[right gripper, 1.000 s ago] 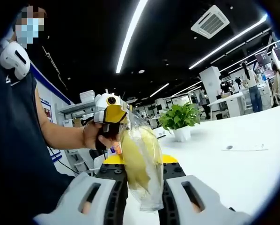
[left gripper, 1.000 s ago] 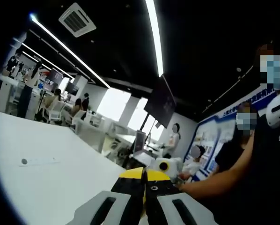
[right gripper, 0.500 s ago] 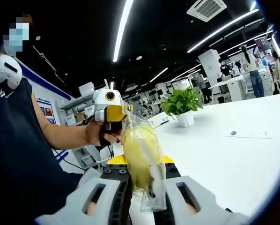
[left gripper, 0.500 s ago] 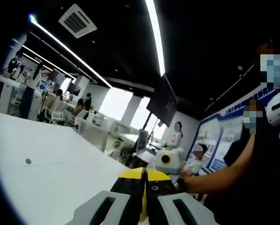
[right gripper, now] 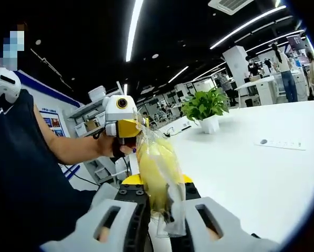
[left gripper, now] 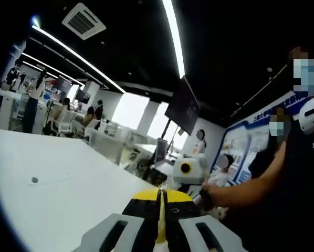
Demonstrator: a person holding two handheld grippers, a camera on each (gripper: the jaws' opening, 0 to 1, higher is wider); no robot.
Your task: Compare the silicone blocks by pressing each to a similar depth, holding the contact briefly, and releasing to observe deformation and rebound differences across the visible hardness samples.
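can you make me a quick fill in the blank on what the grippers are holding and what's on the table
1. The right gripper is shut on a clear plastic bag holding something ____ in colour.
2. The bag's far end is held by the ____ gripper.
3. On the white table stands a potted ____ in a white pot.
4. A thin yellow strip sits between the left gripper's ____.

Missing words: yellow; left; plant; jaws

Both hand-held grippers point(left gripper: 161, 231) point(right gripper: 158, 220) clamped; raised facing each other.
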